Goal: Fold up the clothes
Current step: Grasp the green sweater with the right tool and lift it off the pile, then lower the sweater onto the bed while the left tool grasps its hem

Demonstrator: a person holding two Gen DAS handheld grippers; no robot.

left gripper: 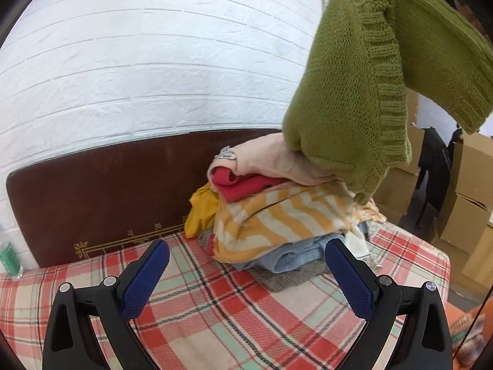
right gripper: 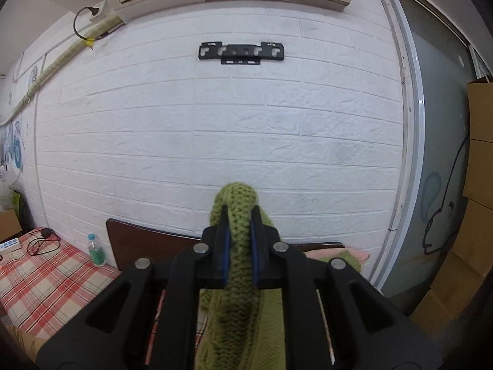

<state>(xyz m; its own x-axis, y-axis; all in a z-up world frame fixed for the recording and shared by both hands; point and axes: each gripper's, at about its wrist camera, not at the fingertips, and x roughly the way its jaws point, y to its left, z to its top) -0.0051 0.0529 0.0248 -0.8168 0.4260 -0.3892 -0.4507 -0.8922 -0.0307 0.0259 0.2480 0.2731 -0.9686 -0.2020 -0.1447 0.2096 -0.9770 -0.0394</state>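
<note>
Right claw [right gripper: 239, 215] clamped tight on a rolled edge of the green sweater [left gripper: 363, 92], the knit pinched between both blue pads. Claw sits high and points roughly level at the white brick wall [right gripper: 215, 123].

Sweater hangs free in the air at the upper right of the left wrist view. Its lowest folds touch or just clear the top of the clothes pile [left gripper: 277, 209]; cannot tell which. A ribbed hem and what looks like a sleeve dangle loose.

Left claw [left gripper: 246, 274] wide open, nothing between its pads. It is low over the plaid cover [left gripper: 215, 323] of the bed, just near of the pile.

Pile lies at the far side of the bed against the dark headboard [left gripper: 92, 191]: pink piece on top, red under it, yellow stripes, denim at the bottom. A green bottle [right gripper: 97, 251] stands left of the headboard.

Step in hand, by my reading: one garment taken from the pile, folding not begun.

Next move likely calls for the left claw to catch a second point on the sweater, a hem corner or shoulder, so the two can spread it flat on the clear plaid area near of the pile. Risk: the trailing knit may snag and drag the pink piece along.
</note>
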